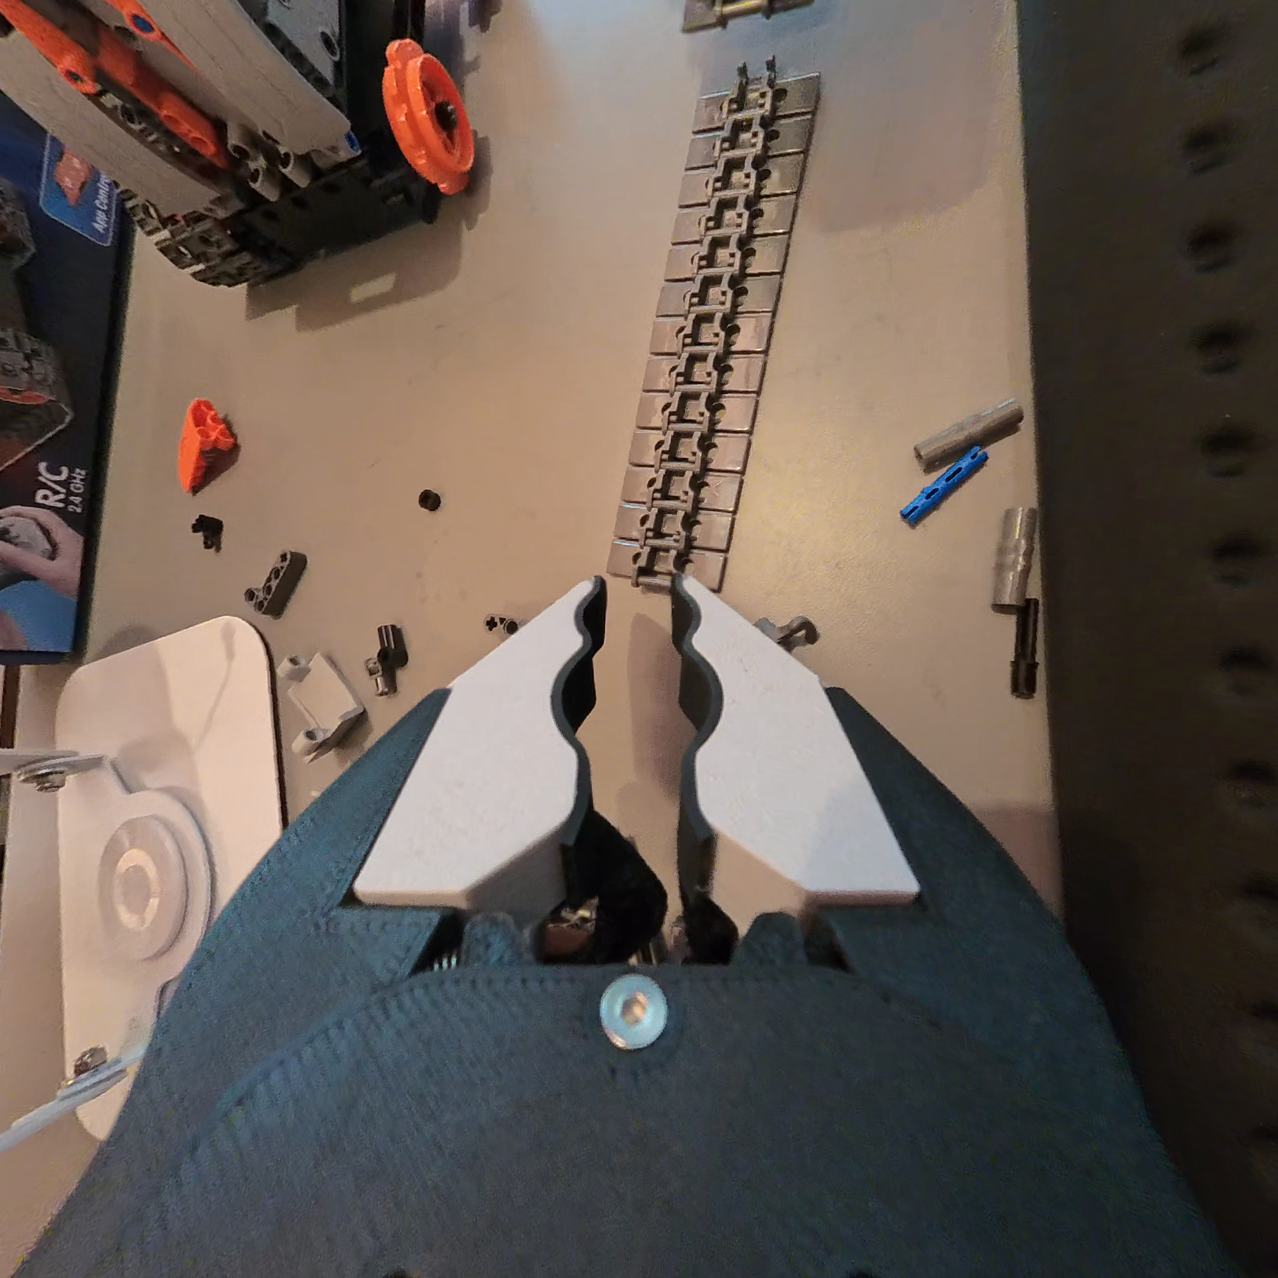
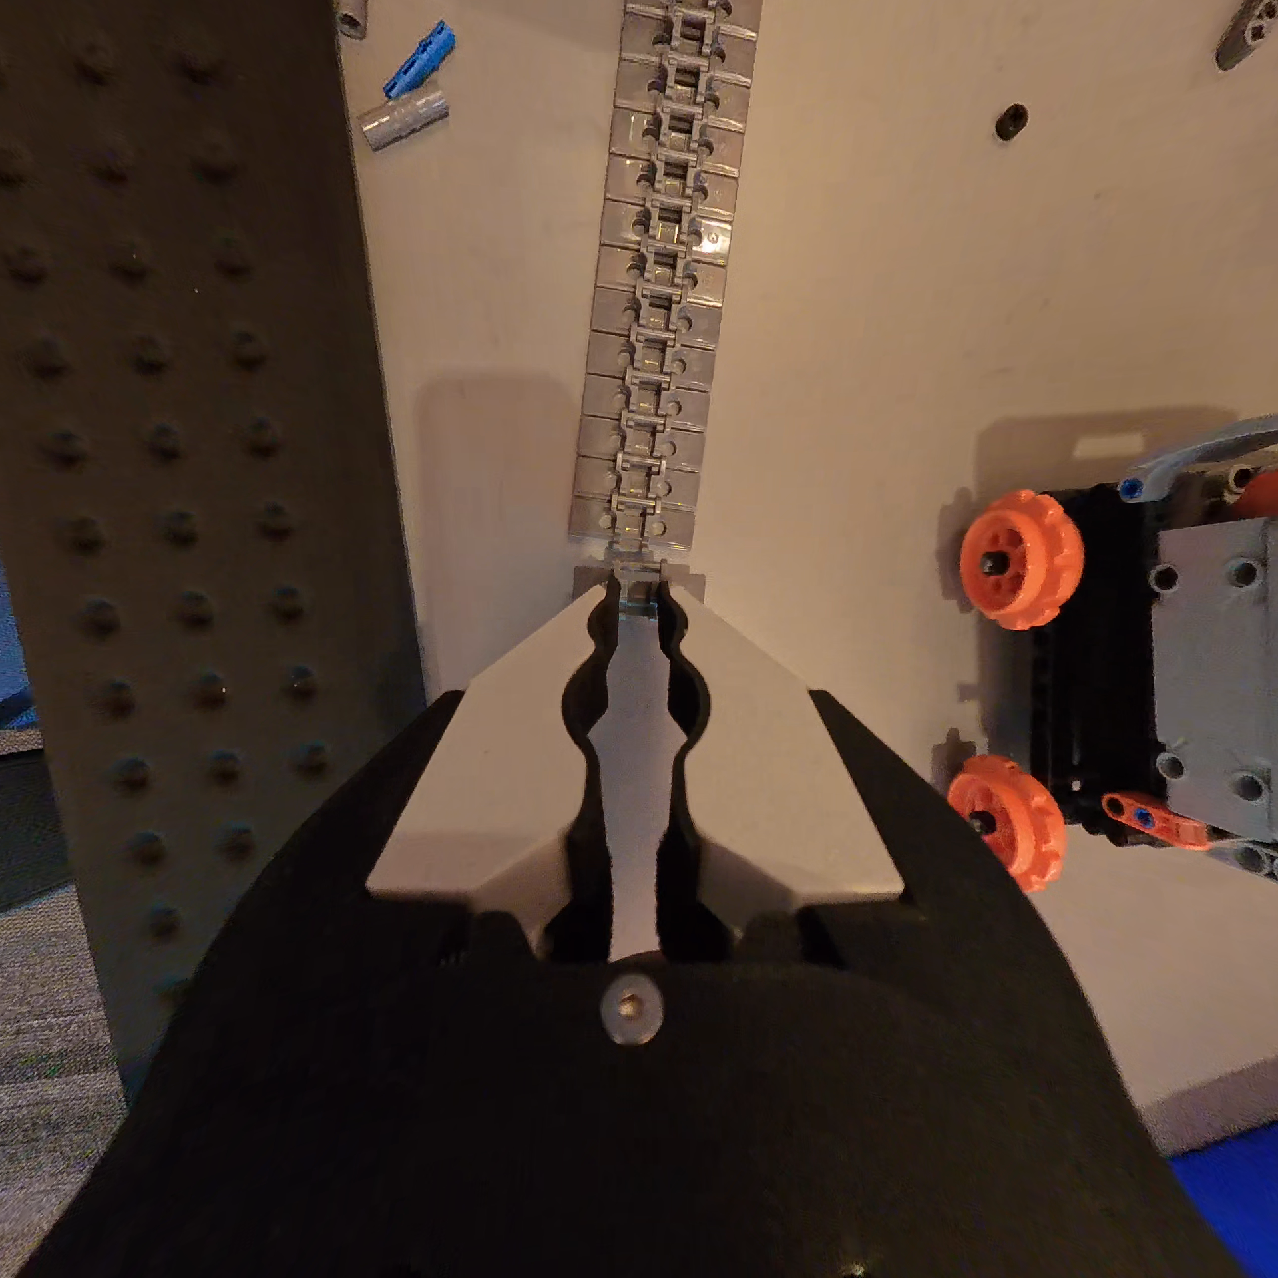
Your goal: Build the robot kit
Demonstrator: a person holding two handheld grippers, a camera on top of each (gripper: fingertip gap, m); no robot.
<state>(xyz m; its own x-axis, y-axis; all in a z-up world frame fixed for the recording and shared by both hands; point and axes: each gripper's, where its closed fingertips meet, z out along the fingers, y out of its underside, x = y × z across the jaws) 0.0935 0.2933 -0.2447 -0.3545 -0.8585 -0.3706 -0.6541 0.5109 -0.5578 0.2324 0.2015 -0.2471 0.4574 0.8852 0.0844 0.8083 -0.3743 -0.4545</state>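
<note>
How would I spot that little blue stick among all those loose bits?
Start at the long grey track strip lying flat on the table. Towards the dark studded panel beside it lie several short rods. The blue stick rests just beside a grey tube, and is the only blue one, thin and slotted.

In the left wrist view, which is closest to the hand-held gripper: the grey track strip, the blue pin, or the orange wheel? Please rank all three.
From the left hand-held gripper:
1. Grey track strip, its near end right at the fingertips, ahead.
2. Blue pin, off to the right by the dark board.
3. Orange wheel, far ahead on the left, on the model vehicle.
</note>
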